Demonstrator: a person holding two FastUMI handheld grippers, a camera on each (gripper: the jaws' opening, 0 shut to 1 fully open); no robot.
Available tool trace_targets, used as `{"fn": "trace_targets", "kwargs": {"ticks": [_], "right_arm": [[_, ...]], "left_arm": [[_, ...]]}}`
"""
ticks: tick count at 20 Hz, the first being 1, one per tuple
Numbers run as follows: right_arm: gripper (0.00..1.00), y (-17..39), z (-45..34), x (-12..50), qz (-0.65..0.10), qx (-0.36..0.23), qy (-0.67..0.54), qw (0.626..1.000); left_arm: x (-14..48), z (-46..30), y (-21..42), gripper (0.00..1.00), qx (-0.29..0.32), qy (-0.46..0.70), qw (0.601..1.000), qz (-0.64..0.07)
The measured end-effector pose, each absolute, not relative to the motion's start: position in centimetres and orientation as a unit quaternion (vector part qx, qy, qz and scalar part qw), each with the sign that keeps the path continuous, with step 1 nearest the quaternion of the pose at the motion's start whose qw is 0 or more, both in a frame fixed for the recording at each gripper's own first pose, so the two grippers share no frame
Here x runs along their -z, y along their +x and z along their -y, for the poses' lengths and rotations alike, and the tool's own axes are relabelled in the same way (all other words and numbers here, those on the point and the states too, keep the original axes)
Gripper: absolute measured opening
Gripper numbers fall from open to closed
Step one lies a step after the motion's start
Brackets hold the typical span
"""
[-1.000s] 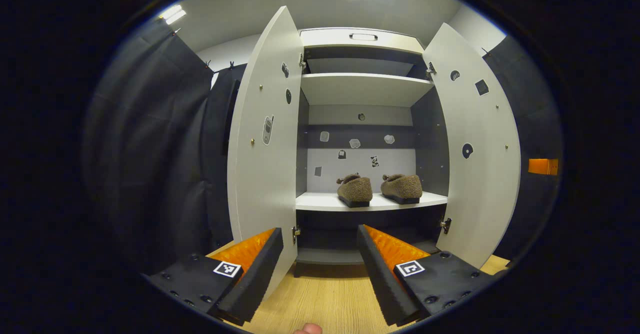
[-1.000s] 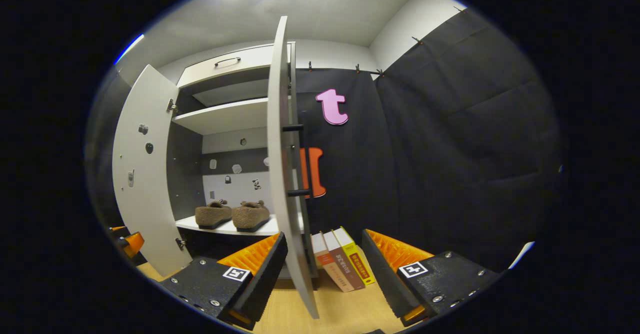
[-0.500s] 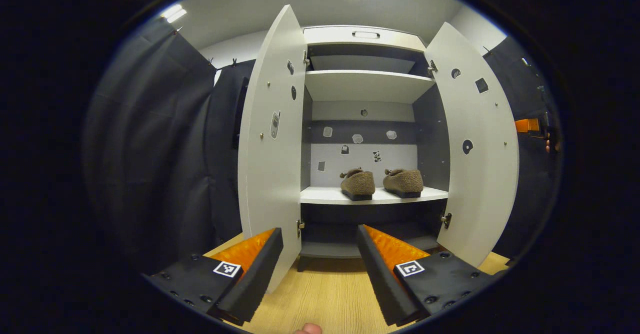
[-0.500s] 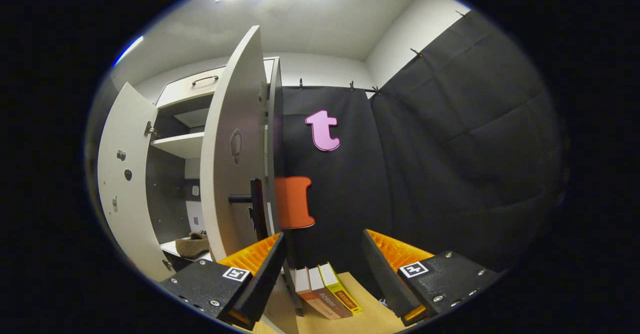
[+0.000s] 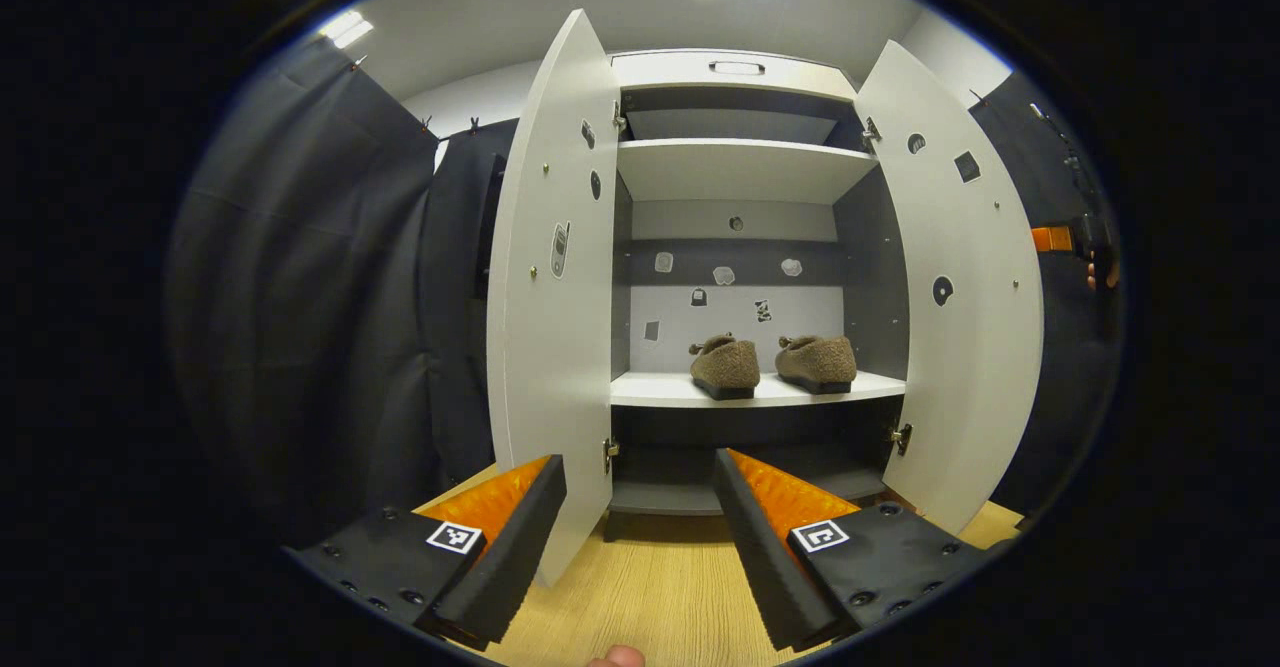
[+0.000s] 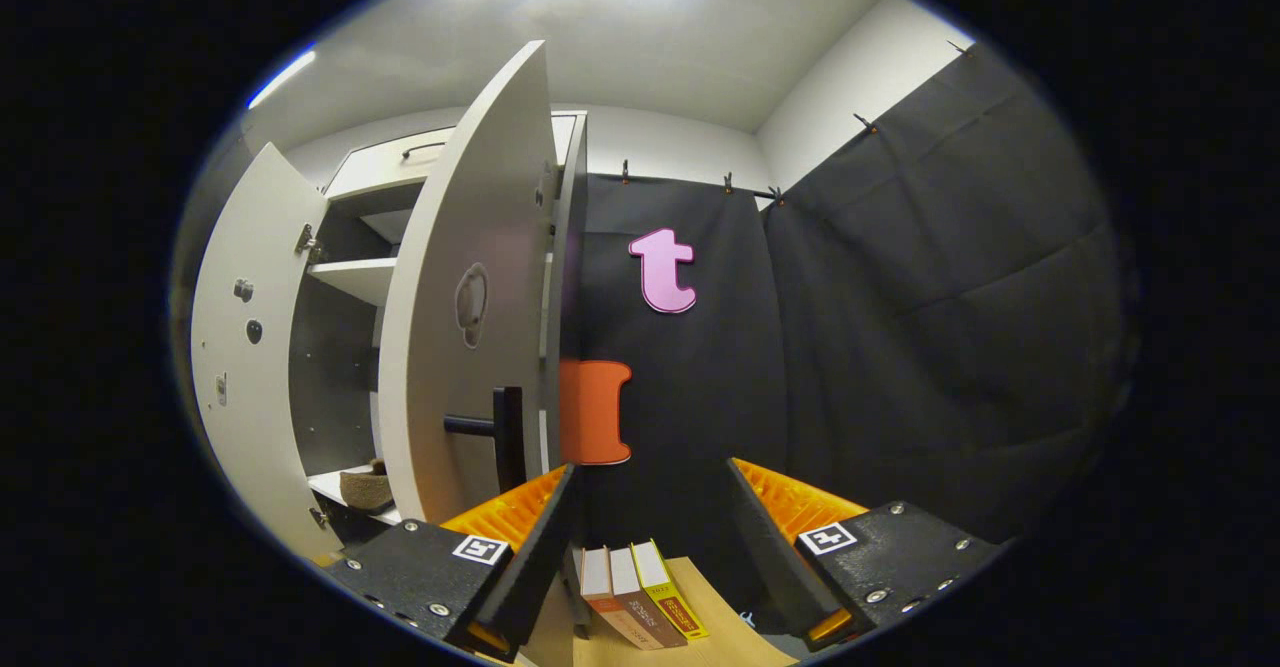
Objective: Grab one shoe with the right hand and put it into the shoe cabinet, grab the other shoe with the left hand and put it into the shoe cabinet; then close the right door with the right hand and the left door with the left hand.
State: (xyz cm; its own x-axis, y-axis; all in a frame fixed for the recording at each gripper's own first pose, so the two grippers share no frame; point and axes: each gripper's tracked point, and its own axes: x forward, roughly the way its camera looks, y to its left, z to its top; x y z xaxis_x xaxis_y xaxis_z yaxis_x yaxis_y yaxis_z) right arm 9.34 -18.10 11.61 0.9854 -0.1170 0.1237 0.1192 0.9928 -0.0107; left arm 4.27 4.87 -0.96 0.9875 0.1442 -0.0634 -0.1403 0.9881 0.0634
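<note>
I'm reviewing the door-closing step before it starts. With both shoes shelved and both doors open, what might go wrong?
1. The open right gripper sits outside the white right door, near its black bar handle; a push there may snag a finger.
2. The upright books stand on the floor beside that door, where the gripper could topple them.
</note>
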Motion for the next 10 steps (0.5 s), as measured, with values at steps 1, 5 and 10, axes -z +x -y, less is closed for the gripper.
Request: {"fn": "trace_targets", "kwargs": {"ticks": [1,5,10], "right_arm": [[0.89,9.3,17.2,-11.6,0.062,0.051,-0.006,0.997],[0.89,9.6,12.1,-11.2,0.058,0.0,0.012,0.998],[0.89,11.0,5.5,-10.9,0.059,-0.054,0.022,0.997]], "left_arm": [[0.9,-4.7,4.4,0.94,-0.069,0.029,0.997,-0.033],[0.6,-4.4,4.6,0.97,-0.063,0.034,0.997,-0.026],[0.7,-4.5,4.5,0.97,-0.059,0.035,0.997,-0.028]]}}
